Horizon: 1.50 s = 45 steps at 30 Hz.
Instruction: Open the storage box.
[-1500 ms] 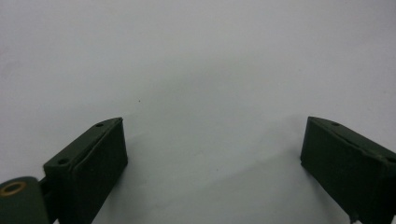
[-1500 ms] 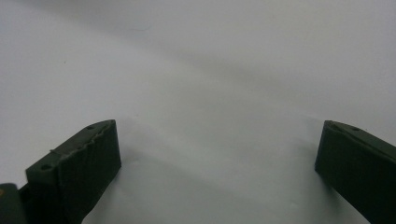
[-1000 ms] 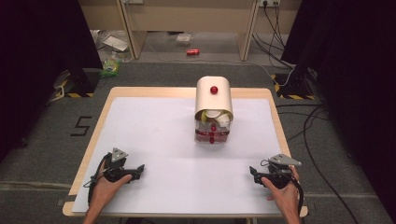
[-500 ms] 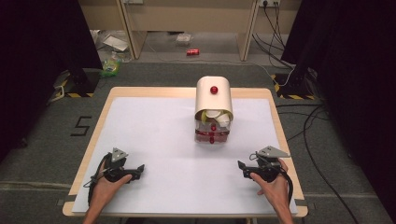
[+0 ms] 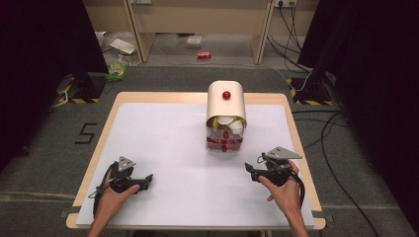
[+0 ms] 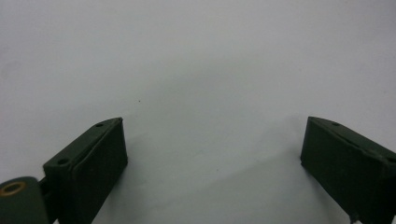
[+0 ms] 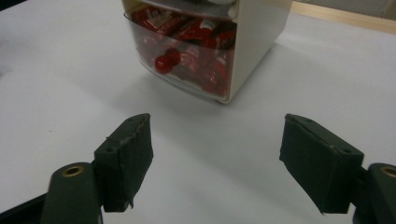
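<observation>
While the right claw point(image 7: 217, 163), empty, had just been narrowing but gaped, facing the drawer box point(image 5: 226, 116) mid-worktop point(image 5: 163, 143), it should've centred on the red knob point(image 7: 162, 63); left claw point(image 6: 212, 163) sat open.

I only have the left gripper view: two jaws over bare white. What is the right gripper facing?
Observer: The right gripper faces a small cream drawer box, jaws apart with nothing between them; they have just been closing.
Operator: What is in the box?
Observer: Its clear bottom drawer holds red packets and has a red knob.
Operator: Is the drawer open?
Observer: It sits pushed in, or nearly so.
</observation>
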Each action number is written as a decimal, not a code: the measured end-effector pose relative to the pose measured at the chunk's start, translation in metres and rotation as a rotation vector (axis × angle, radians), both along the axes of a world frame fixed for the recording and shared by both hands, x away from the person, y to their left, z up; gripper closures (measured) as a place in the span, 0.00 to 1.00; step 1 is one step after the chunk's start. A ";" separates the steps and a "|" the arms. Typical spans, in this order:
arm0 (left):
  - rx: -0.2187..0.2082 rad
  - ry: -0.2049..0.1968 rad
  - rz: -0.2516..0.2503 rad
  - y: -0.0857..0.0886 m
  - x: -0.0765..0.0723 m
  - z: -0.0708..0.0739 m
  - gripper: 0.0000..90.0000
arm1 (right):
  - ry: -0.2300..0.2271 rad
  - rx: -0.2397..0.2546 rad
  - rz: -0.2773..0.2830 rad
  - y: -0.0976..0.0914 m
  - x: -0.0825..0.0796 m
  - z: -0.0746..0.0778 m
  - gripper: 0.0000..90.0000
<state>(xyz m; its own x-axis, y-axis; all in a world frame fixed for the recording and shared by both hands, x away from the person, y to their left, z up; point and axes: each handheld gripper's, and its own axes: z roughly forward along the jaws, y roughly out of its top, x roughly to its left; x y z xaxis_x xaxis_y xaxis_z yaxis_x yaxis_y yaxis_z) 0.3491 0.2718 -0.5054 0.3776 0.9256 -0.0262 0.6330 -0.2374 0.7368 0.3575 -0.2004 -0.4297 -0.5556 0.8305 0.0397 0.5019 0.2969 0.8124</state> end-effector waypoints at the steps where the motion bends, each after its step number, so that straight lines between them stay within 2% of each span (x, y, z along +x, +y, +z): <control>1: 0.000 0.000 0.000 0.000 0.000 0.000 0.07 | -0.005 0.002 0.006 0.001 0.001 0.002 0.30; 6: 0.000 0.000 0.000 0.000 0.000 0.000 0.07 | -0.008 0.014 0.011 0.005 0.002 0.010 0.32; 12: 0.001 0.000 0.000 0.000 0.000 0.000 0.07 | -0.024 0.009 0.043 0.012 0.005 0.020 0.38; 15: 0.000 0.000 0.000 0.000 0.000 0.000 0.07 | -0.011 0.015 0.046 0.014 0.006 0.024 0.38; 19: 0.000 0.000 0.000 0.000 0.000 0.000 0.07 | -0.016 0.020 0.066 0.017 0.008 0.032 0.41; 29: -0.001 0.000 0.001 0.000 0.000 0.000 0.07 | -0.042 0.053 0.084 0.026 0.012 0.051 0.44; 45: 0.000 0.000 0.001 0.000 0.000 0.000 0.07 | -0.089 0.060 0.123 0.040 0.017 0.068 0.46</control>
<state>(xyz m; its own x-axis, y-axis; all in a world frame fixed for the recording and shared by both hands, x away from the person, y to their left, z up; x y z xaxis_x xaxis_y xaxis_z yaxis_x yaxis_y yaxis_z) 0.3491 0.2718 -0.5054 0.3770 0.9258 -0.0265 0.6334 -0.2368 0.7367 0.3741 -0.1603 -0.3612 -0.6562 0.7538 0.0331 0.3897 0.3010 0.8704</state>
